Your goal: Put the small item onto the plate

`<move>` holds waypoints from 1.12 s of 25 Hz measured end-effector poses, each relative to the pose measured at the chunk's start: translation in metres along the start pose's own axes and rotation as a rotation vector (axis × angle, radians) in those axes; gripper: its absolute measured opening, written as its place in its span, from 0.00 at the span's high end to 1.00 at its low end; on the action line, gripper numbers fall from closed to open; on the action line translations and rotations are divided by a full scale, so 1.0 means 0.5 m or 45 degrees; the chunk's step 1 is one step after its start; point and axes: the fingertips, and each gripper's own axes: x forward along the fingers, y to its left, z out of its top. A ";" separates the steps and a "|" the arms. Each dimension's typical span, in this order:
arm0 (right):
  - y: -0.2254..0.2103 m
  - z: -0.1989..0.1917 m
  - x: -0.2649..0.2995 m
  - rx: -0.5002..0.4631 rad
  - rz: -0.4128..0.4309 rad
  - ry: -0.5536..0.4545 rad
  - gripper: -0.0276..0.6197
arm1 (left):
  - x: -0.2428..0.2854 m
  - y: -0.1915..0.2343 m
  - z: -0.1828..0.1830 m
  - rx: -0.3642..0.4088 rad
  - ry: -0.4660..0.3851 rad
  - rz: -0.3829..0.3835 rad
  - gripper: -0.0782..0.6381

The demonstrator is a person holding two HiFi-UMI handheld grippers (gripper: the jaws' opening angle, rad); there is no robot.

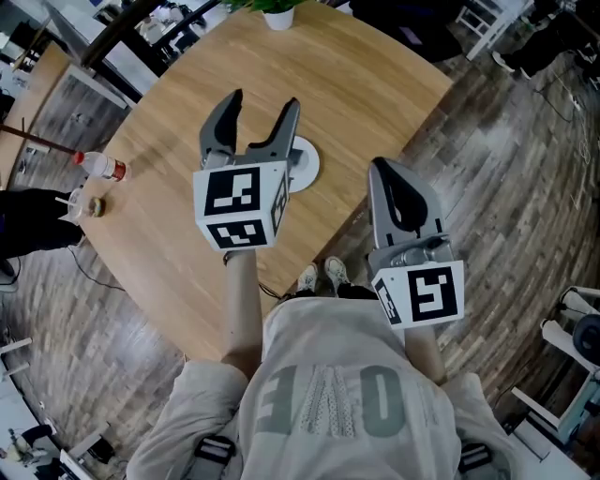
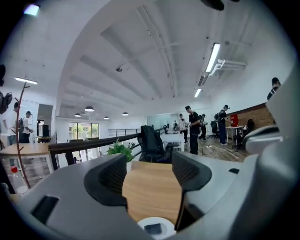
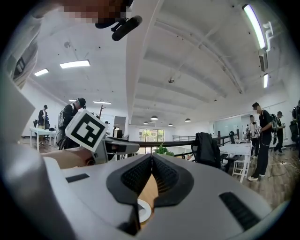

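A white plate (image 1: 309, 167) lies near the middle of the round wooden table (image 1: 169, 234), partly hidden behind my left gripper. In the left gripper view the plate (image 2: 140, 224) shows at the bottom edge with a small dark flat item (image 2: 153, 228) lying on it. My left gripper (image 1: 262, 99) hovers above the plate's near side, open, with nothing between its jaws (image 2: 150, 176). My right gripper (image 1: 382, 172) is off the table's right edge, shut with its pads touching and empty (image 3: 151, 176); a bit of the plate (image 3: 144, 210) shows below them.
A clear bottle with a red cap (image 1: 101, 166) and a small round thing (image 1: 94, 204) sit at the table's left edge beside a person's dark sleeve (image 1: 28, 225). A white plant pot (image 1: 278, 17) stands at the far edge. Chairs and people are in the background.
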 end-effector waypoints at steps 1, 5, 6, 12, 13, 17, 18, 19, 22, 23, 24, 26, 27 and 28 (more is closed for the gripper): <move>0.002 0.004 0.002 0.003 0.007 -0.009 0.93 | -0.015 -0.003 0.025 -0.008 -0.054 0.000 0.47; 0.017 0.028 0.013 -0.018 0.040 -0.056 0.93 | -0.085 -0.011 0.110 0.029 -0.251 0.036 0.55; 0.020 0.038 0.016 -0.027 0.049 -0.072 0.93 | -0.104 -0.013 0.131 0.042 -0.298 0.046 0.57; 0.028 0.095 0.029 -0.068 0.077 -0.170 0.93 | -0.193 -0.039 0.218 0.034 -0.506 0.050 0.62; 0.029 0.102 0.029 -0.063 0.079 -0.185 0.93 | -0.205 -0.041 0.223 0.033 -0.524 0.055 0.62; 0.034 0.114 0.023 -0.070 0.106 -0.212 0.93 | -0.239 -0.049 0.238 0.051 -0.562 0.092 0.68; 0.036 0.116 0.023 -0.070 0.114 -0.215 0.93 | -0.242 -0.050 0.240 0.047 -0.568 0.095 0.70; 0.038 0.116 0.023 -0.071 0.122 -0.216 0.93 | -0.244 -0.050 0.238 0.046 -0.560 0.106 0.72; 0.051 0.112 0.021 -0.072 0.148 -0.213 0.93 | -0.253 -0.046 0.216 0.051 -0.506 0.167 0.80; 0.056 0.111 0.020 -0.069 0.157 -0.213 0.93 | -0.258 -0.045 0.212 0.048 -0.499 0.179 0.82; 0.061 0.111 0.020 -0.065 0.166 -0.213 0.93 | -0.262 -0.045 0.209 0.045 -0.499 0.189 0.83; 0.069 0.112 0.021 -0.061 0.179 -0.217 0.93 | -0.270 -0.040 0.206 0.035 -0.503 0.212 0.87; 0.072 0.113 0.021 -0.060 0.185 -0.221 0.93 | -0.274 -0.037 0.204 0.033 -0.501 0.224 0.88; 0.075 0.115 0.022 -0.058 0.190 -0.225 0.93 | -0.277 -0.033 0.201 0.035 -0.497 0.237 0.88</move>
